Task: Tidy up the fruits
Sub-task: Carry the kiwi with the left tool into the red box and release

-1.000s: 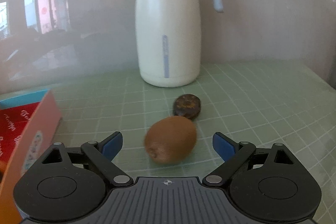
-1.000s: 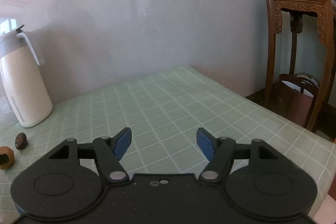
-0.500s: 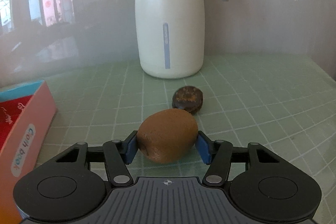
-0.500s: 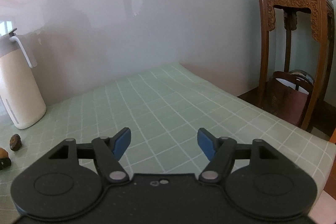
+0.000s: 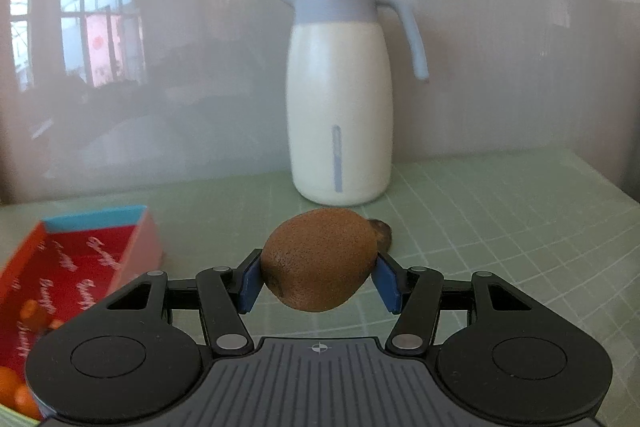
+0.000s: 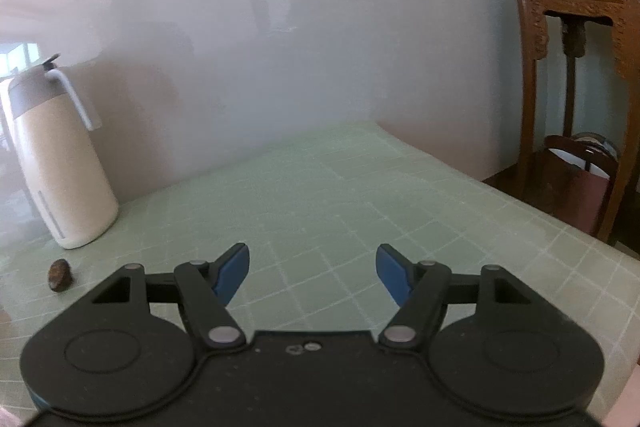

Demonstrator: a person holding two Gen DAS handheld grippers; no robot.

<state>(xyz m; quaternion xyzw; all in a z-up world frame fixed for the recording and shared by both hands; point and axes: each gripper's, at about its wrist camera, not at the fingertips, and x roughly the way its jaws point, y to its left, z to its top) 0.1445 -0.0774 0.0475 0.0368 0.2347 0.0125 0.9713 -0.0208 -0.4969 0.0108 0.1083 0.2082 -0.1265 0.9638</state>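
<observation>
The kiwi [image 5: 320, 259] is sitting clamped between the left gripper [image 5: 319, 281]'s blue pads above the green mat [image 5: 500, 227], the red box [image 5: 76, 267] of small orange fruits is waiting at left, a dark fruit [image 6: 60, 275] is lying unsorted near the jug [image 5: 340, 95], and the right gripper [image 6: 313, 277] is hanging wide and empty.

left gripper [image 5: 320, 281]: both blue fingertips [image 5: 249, 281] are pressed against opposite sides of a brown kiwi [image 5: 320, 259], which sits between them and hides most of the gap. linkage arms are drawn inward toward the centre line. body of the tool fills the lower part of the left wrist view, level.

right gripper [image 6: 313, 275]: jaws stand wide apart, blue fingertips [image 6: 232, 273] splayed outward, nothing between them. tool body is level, pointing forward across the surface.
</observation>
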